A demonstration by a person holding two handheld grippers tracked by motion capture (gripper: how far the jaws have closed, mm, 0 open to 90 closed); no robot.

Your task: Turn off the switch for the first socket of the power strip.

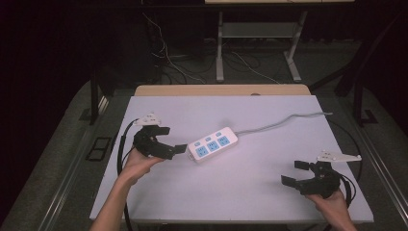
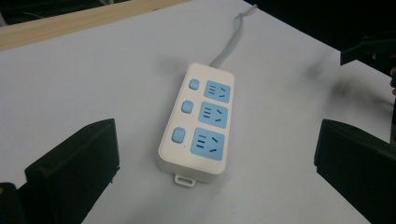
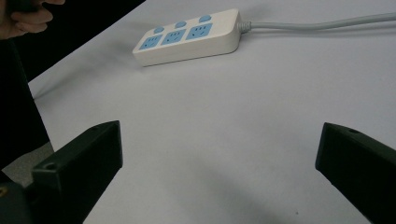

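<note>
Jaws on both tools stand spread wide with nothing between them: the left gripper (image 1: 174, 140) sits just beside the near end of the white power strip (image 1: 213, 144), not touching it, while the right gripper (image 1: 296, 172) hovers well apart near the surface's (image 1: 269, 192) front right corner. That strip lies flat around the middle of the surface, its three blue sockets facing up. Its grey cord (image 1: 284, 121) trails off toward the far right edge.
</note>
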